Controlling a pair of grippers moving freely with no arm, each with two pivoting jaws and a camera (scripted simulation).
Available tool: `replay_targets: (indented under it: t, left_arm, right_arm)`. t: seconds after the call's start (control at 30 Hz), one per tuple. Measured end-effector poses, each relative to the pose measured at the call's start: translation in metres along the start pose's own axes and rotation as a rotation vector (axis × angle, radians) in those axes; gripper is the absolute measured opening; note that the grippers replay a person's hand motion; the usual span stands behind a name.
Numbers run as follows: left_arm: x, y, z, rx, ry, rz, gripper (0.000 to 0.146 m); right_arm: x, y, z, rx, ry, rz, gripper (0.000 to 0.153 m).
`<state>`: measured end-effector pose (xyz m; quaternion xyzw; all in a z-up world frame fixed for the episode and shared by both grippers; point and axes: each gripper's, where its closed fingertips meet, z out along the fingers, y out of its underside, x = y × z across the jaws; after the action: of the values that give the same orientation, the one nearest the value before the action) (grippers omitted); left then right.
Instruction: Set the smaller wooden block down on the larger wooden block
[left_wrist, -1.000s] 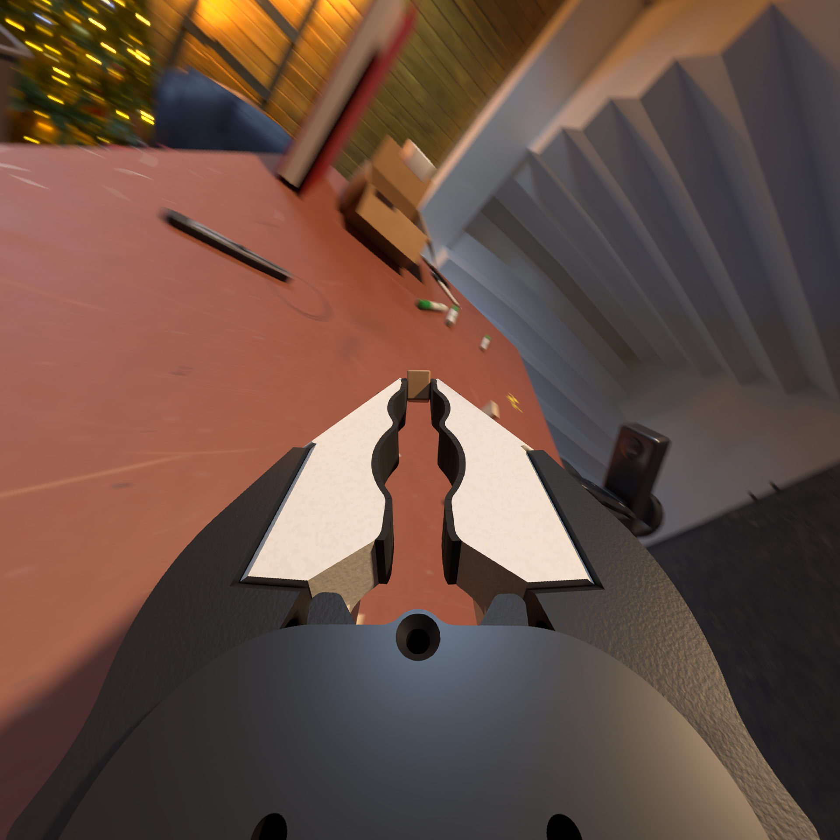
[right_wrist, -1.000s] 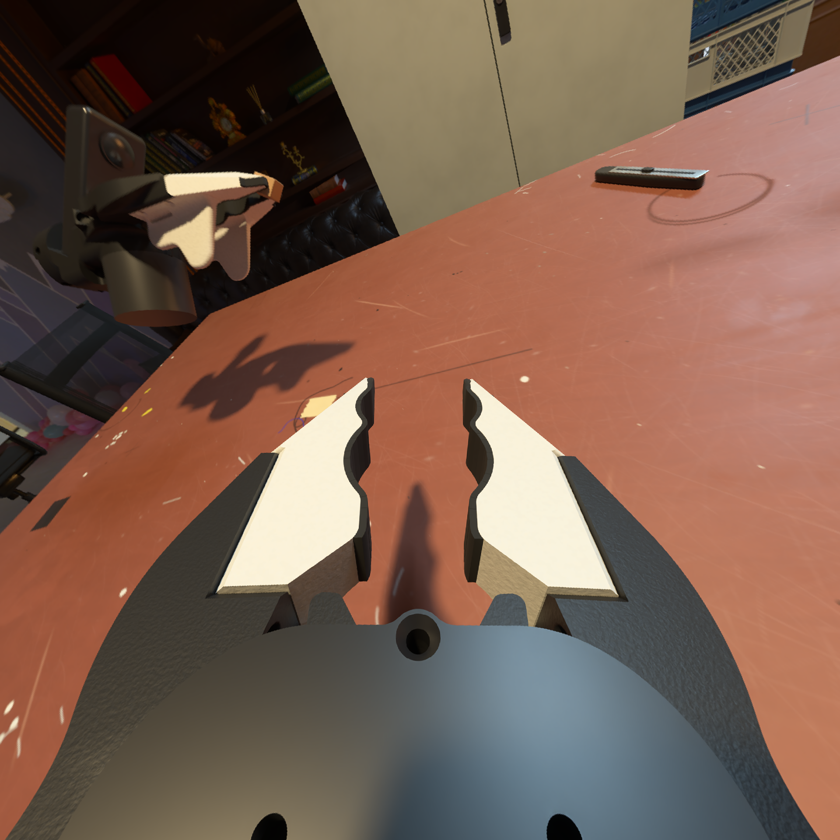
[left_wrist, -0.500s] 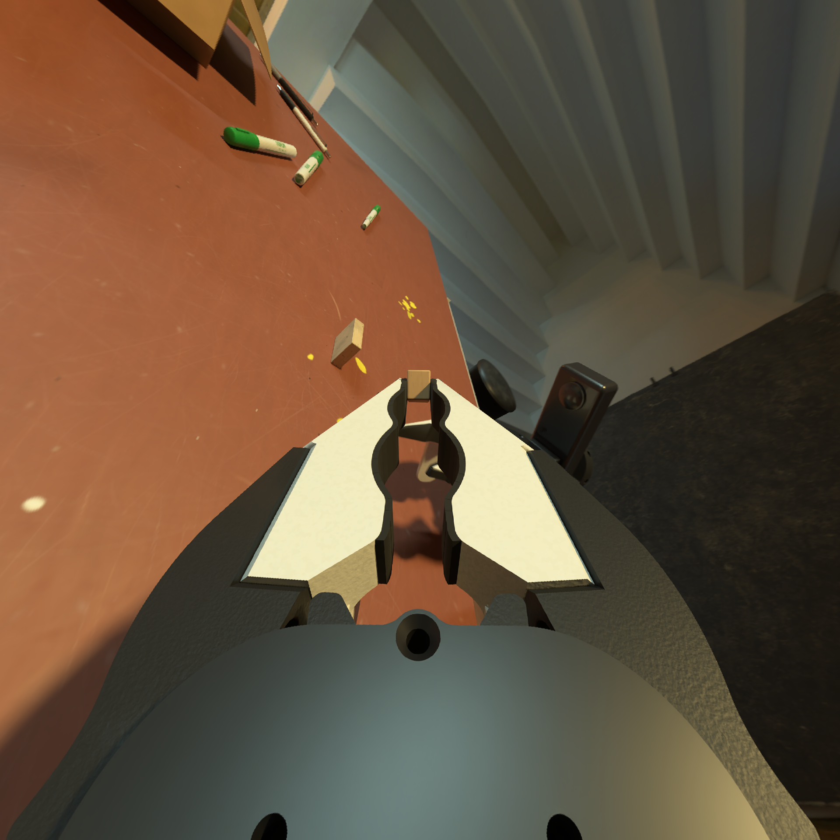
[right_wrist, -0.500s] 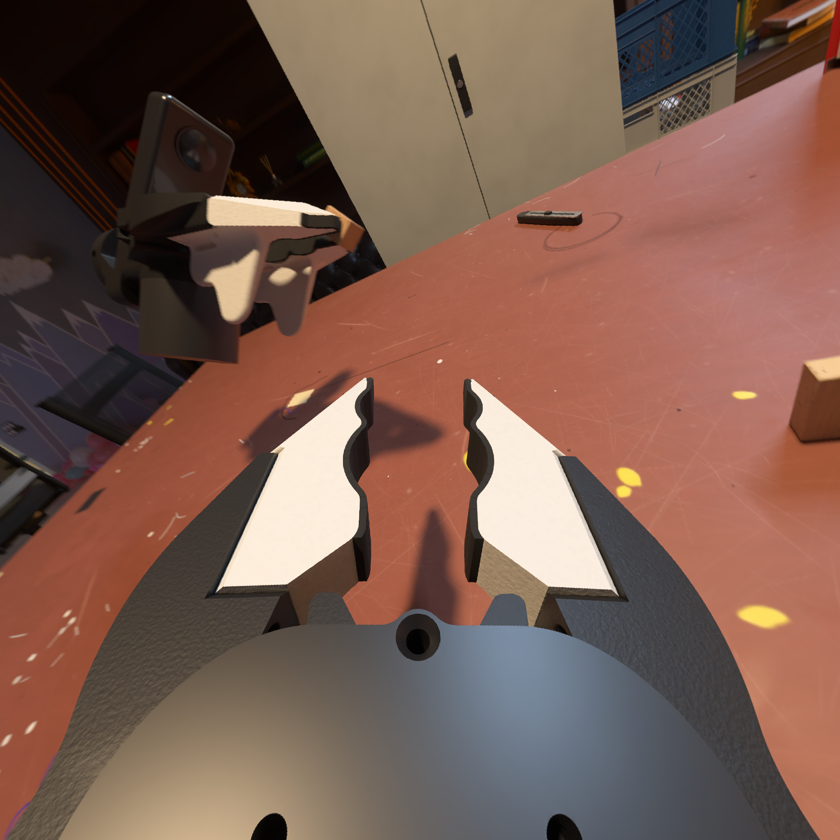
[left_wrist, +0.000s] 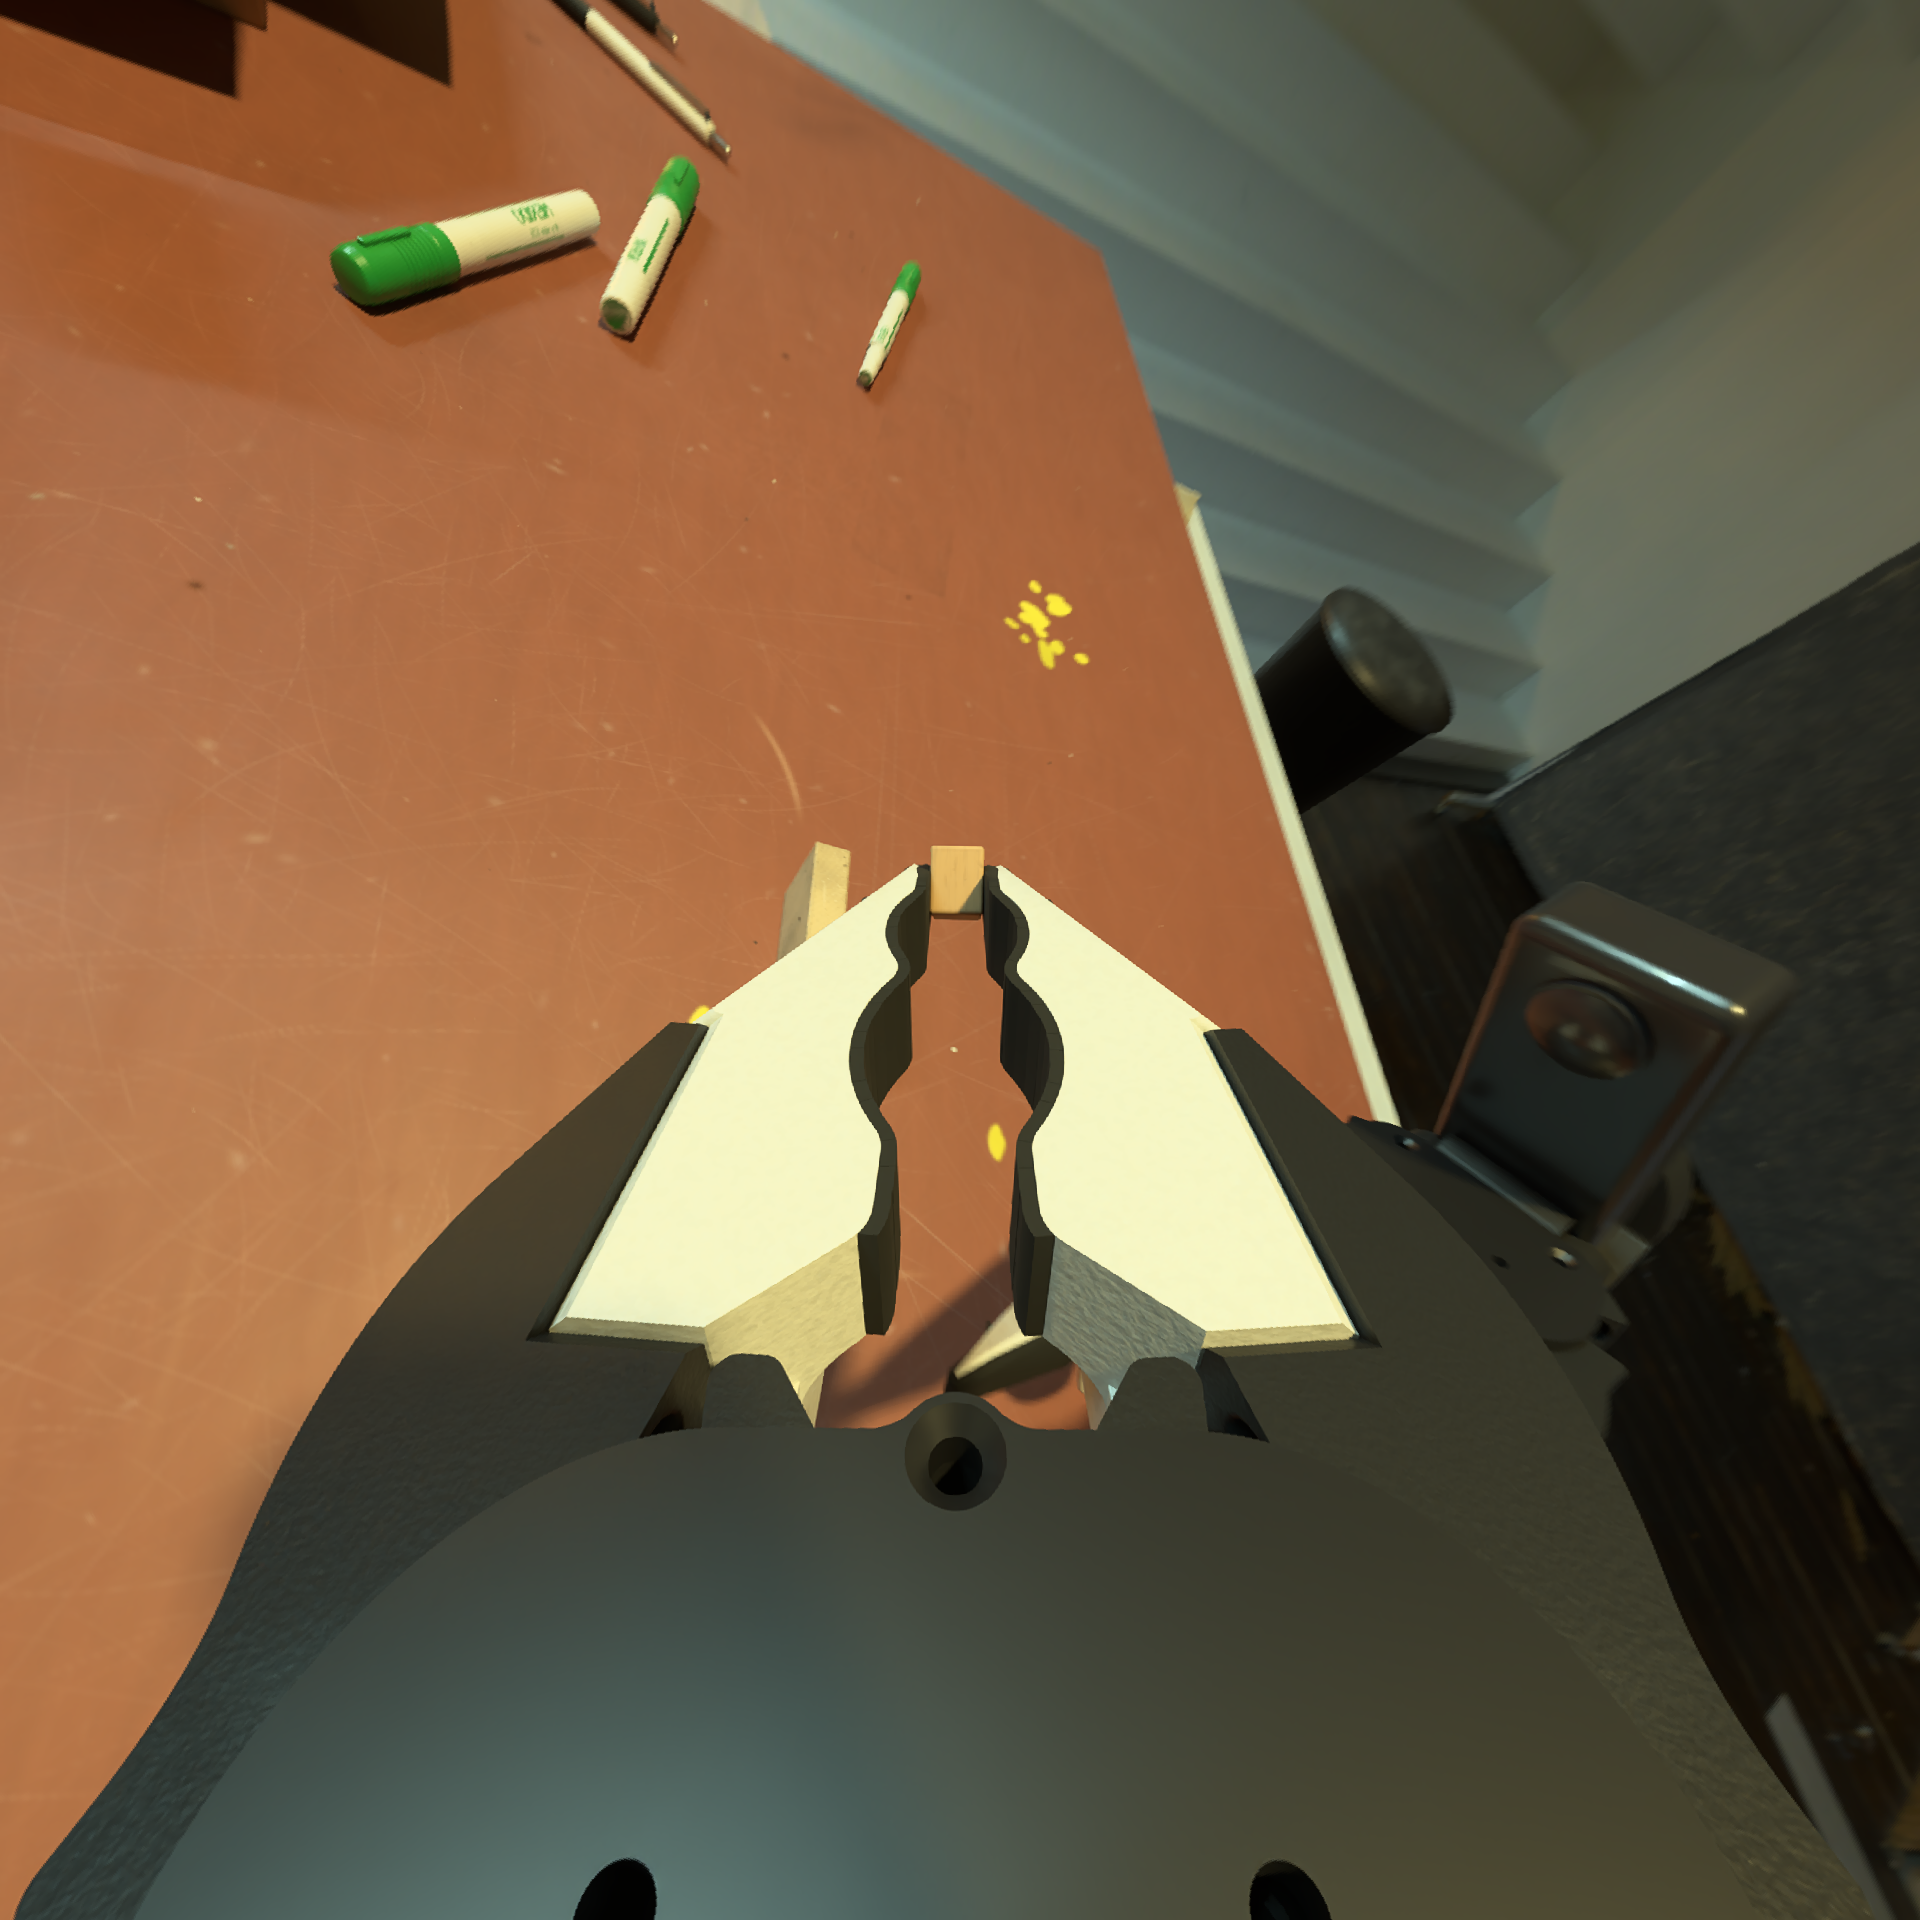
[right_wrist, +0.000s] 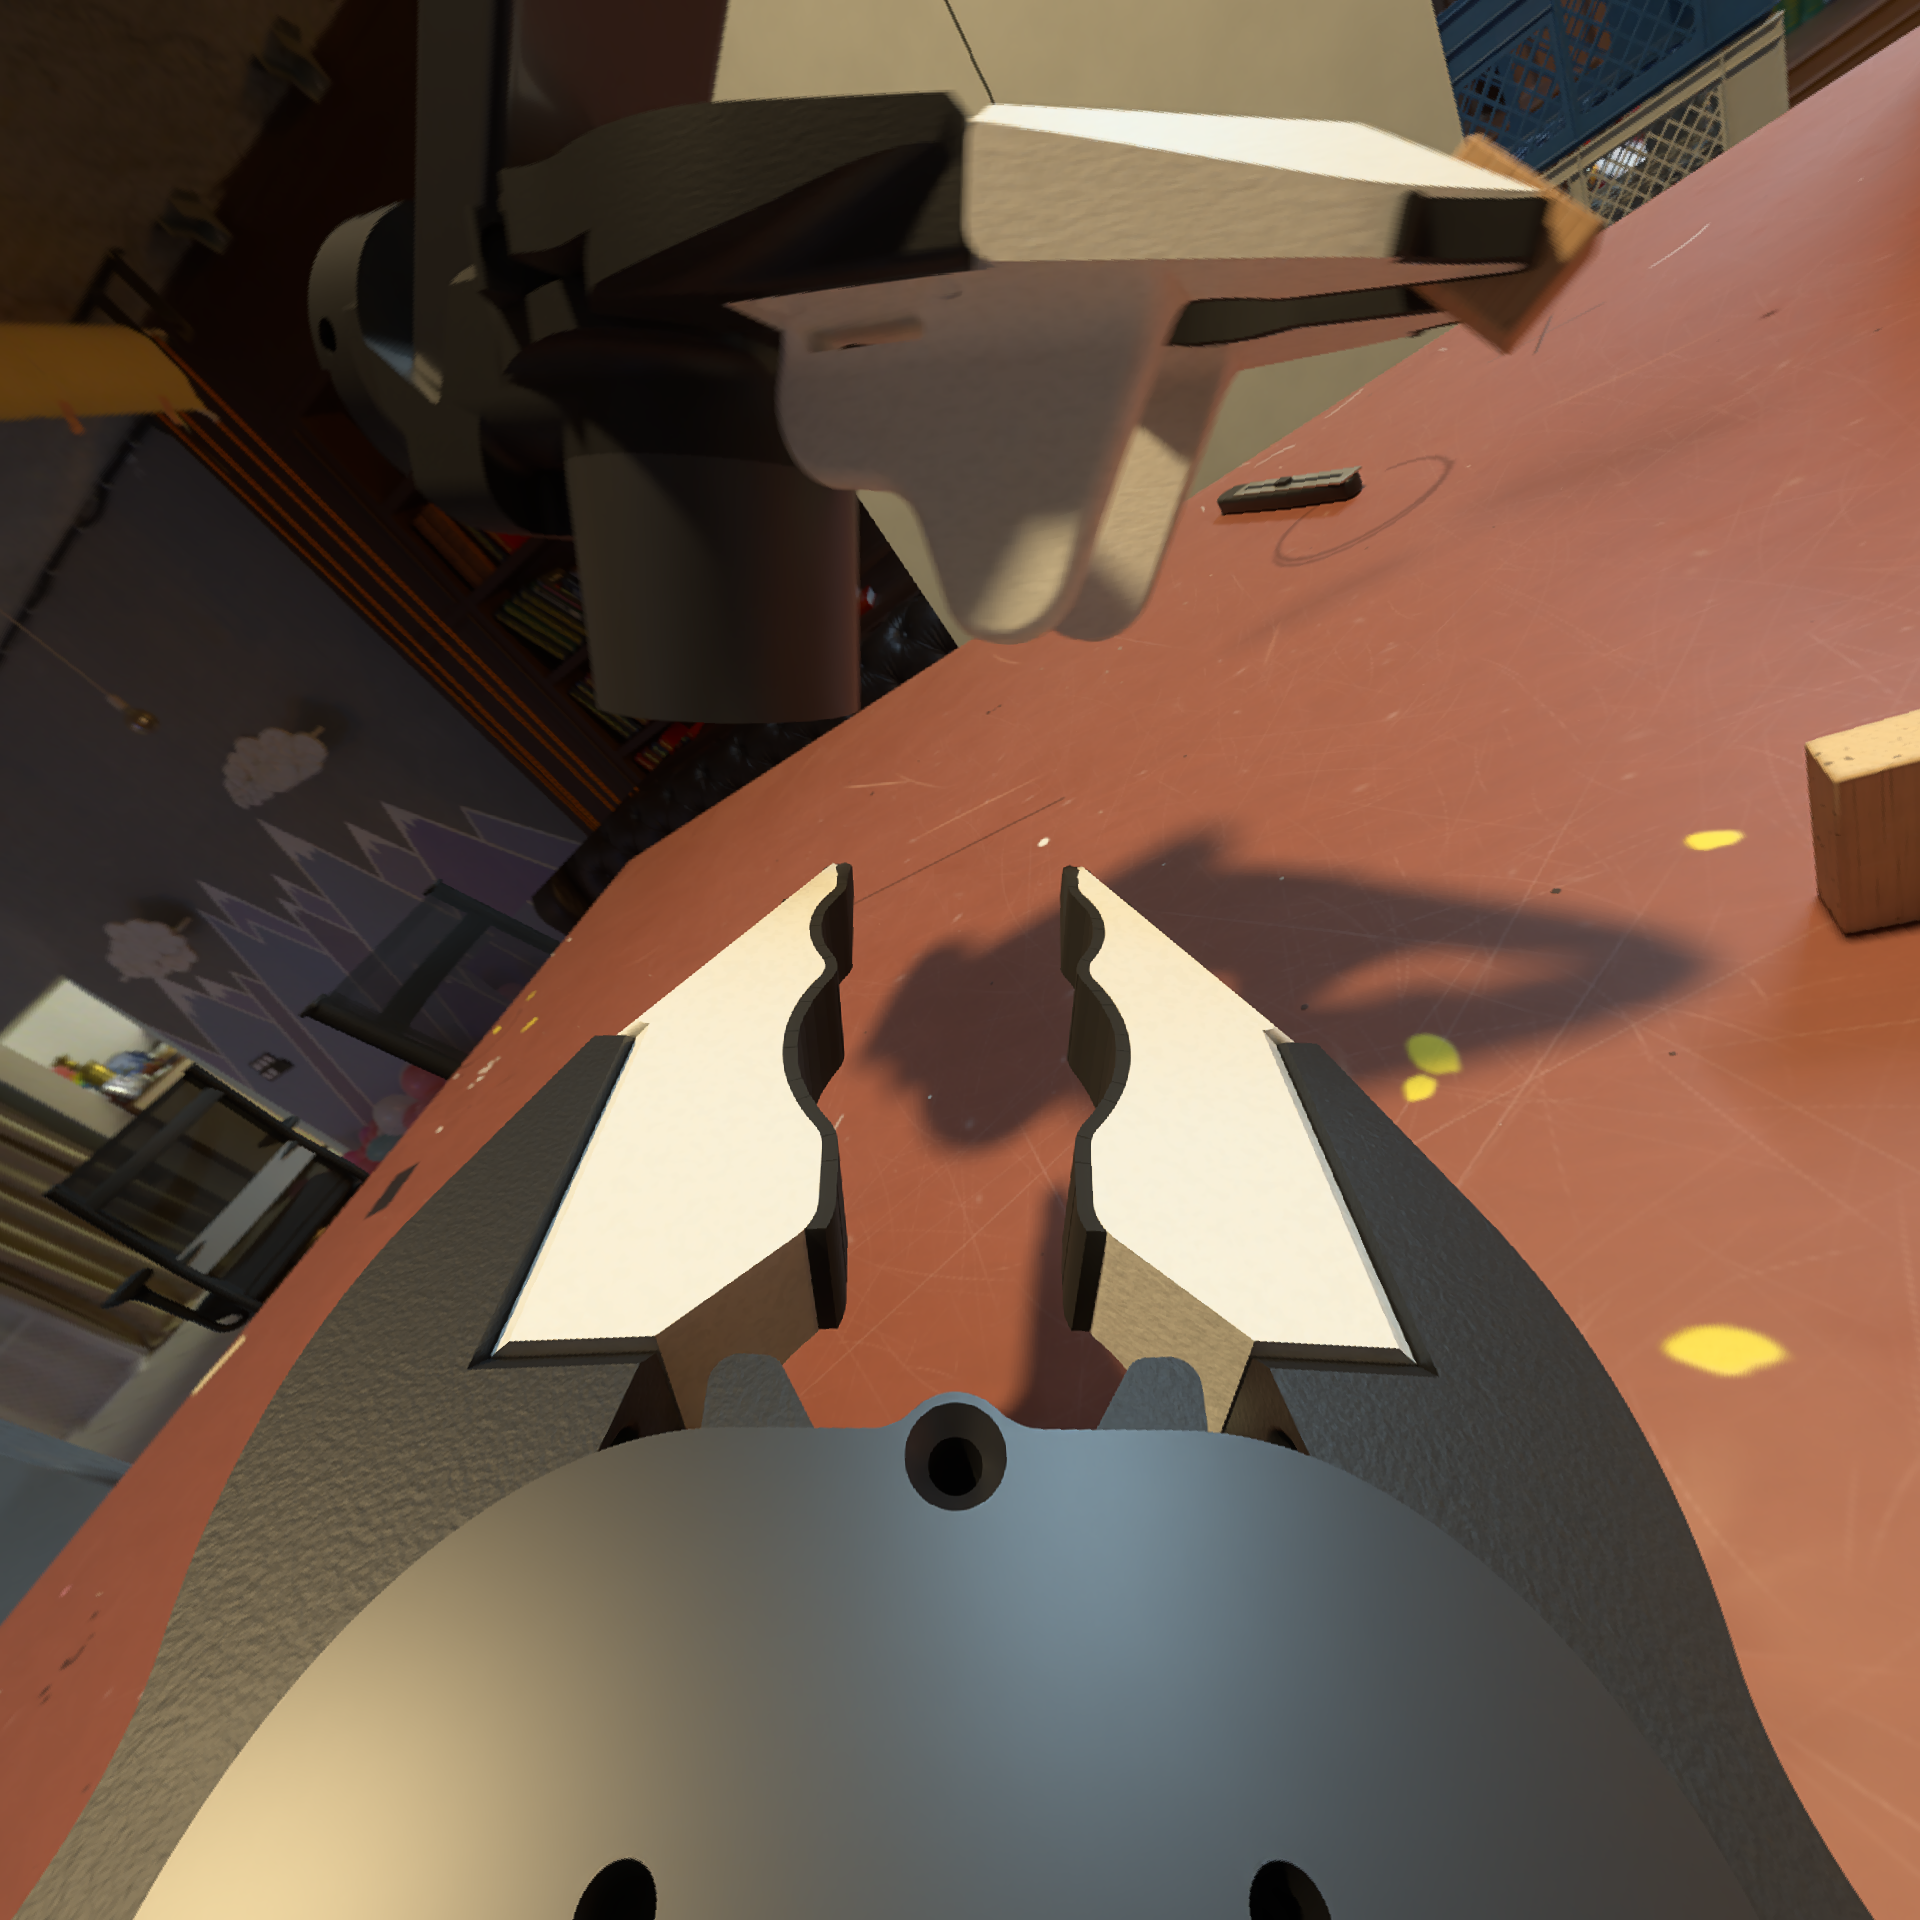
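Between the tips of your left gripper the smaller wooden block sat pinched, the jaws pressed onto its two sides, so the pickup was done. You held it in the air above the desk; the right wrist view showed it at the end of the raised fingers, well clear of the red surface. The larger wooden block stood on the desk just to the left of the fingertips in the left wrist view, partly hidden behind the left finger. Your right gripper hung low over the desk, jaws spread and holding nothing. What remained, by my reading: you had to carry the small block over the large one, lower it onto the top face, and let go.
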<state>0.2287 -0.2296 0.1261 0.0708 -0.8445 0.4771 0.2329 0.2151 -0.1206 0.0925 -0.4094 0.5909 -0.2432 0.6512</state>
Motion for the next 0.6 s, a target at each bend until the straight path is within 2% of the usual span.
replay_targets:
  t: [0.4, 0.6]
  left_arm:
    - [-0.015, 0.023, 0.056, -0.328, -0.179, 0.262, 0.009]
    - [-0.026, 0.033, 0.063, -0.398, -0.204, 0.258, 0.009]
  right_arm:
    - [0.0, -0.001, -0.007, -0.006, -0.045, 0.056, 0.04]
    - [0.0, 0.0, -0.01, -0.012, -0.066, 0.08, 0.04]
